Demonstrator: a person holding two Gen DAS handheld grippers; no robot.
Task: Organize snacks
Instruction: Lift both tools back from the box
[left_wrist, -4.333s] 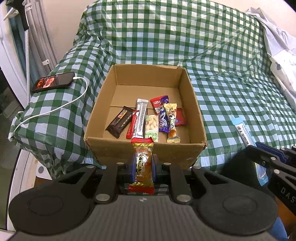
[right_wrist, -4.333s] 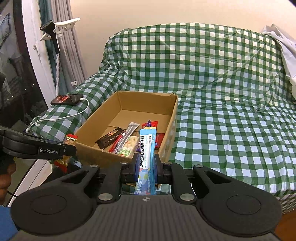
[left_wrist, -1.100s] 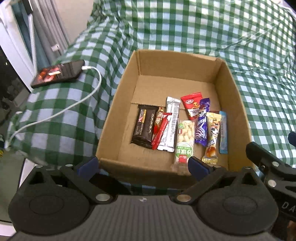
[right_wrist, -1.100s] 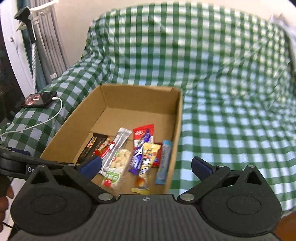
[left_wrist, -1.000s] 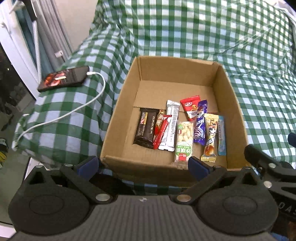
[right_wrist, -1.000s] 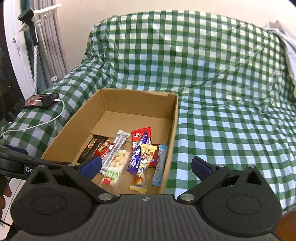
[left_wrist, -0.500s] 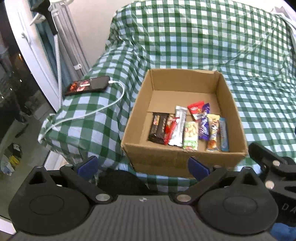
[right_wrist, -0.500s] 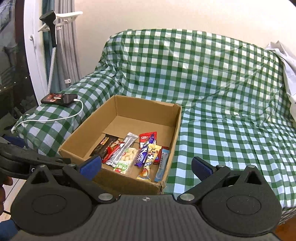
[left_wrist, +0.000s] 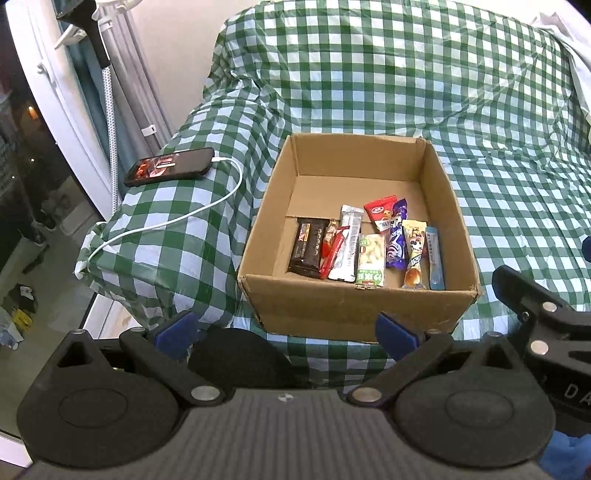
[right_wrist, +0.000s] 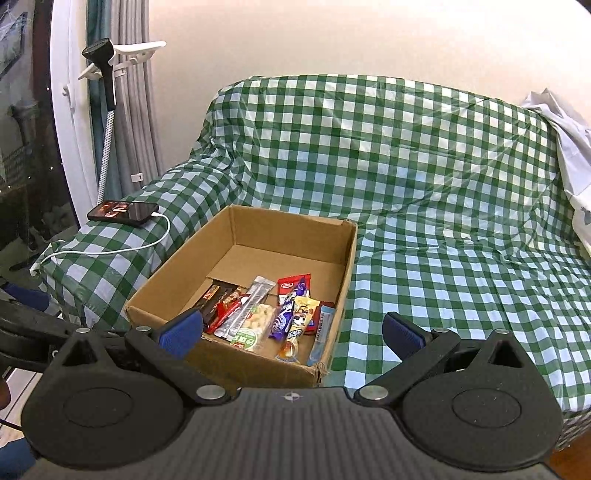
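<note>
Snacks (left_wrist: 364, 245) are laid side by side on the floor of the cardboard box (left_wrist: 354, 306), which is set on the green checked sofa cover (right_wrist: 443, 229). The orange packet (left_wrist: 413, 254) and the light blue stick (left_wrist: 434, 258), gripped in the two tools 4.3 s ago, are now seen in the box at the right end of the row. Compared with 0.5 s ago, both cameras are drawn slightly further back from the box. The left gripper (left_wrist: 286, 332) is spread wide, with nothing held or touched; the right gripper (right_wrist: 291, 330) is likewise wide and empty. A phone (left_wrist: 170, 167) on a white cable (left_wrist: 177, 219) is seen on the sofa arm.
</note>
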